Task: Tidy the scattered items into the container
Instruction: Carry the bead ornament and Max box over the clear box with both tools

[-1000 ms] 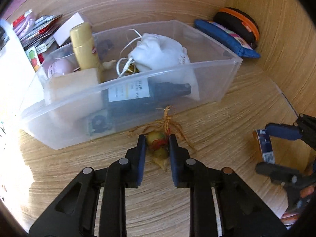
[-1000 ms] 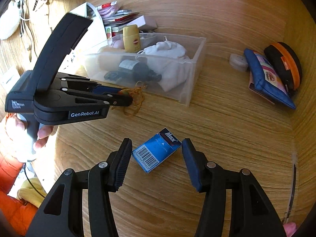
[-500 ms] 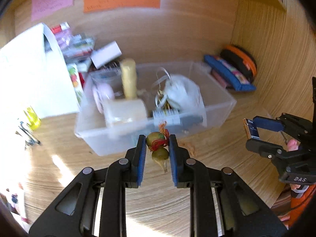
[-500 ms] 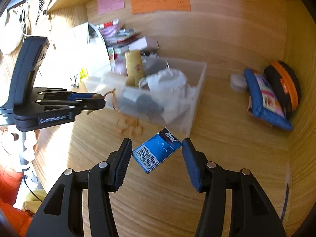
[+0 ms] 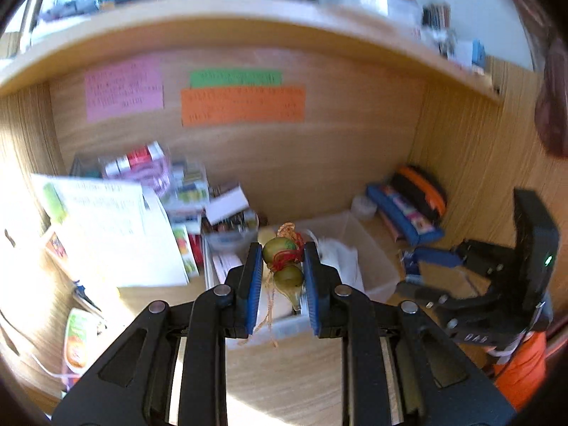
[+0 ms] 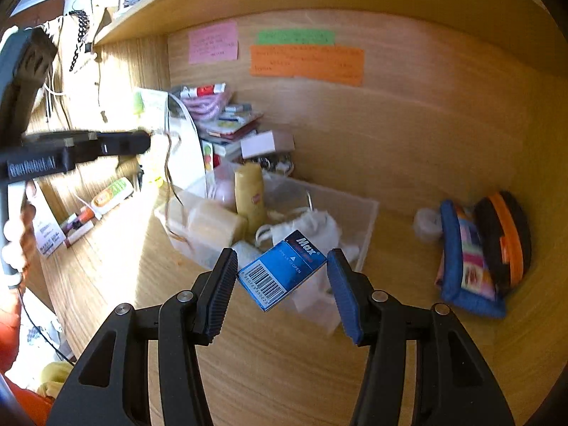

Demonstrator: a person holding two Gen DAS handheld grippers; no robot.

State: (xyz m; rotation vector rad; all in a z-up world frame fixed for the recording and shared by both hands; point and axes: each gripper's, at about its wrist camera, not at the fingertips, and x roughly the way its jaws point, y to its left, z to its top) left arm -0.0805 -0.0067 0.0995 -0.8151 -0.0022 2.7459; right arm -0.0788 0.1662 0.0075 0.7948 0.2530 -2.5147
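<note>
My left gripper (image 5: 282, 266) is shut on a small green gourd charm (image 5: 280, 249) with red string and tan tassels, held high above the desk in front of the clear plastic container (image 5: 369, 245). My right gripper (image 6: 282, 277) is shut on a blue Max staple box (image 6: 280, 269), held by its corners above the desk just in front of the container (image 6: 365, 220). The container holds a yellow bottle (image 6: 250, 195), a beige block (image 6: 216, 225) and a white cloth bag (image 6: 316, 223). The left gripper also shows in the right wrist view (image 6: 142, 142), raised at the left.
A blue pouch (image 6: 465, 266) and a black-and-orange case (image 6: 504, 238) lie at the right against the side wall. A pile of books and packets (image 6: 227, 120) and a white sheet (image 5: 117, 234) stand behind the container. Pens and a tube (image 6: 106, 195) lie at the left.
Both grippers have risen from the desk with their items. The left one lifted the gourd charm well above the container's front wall; the right one moved the staple box closer to the container.
</note>
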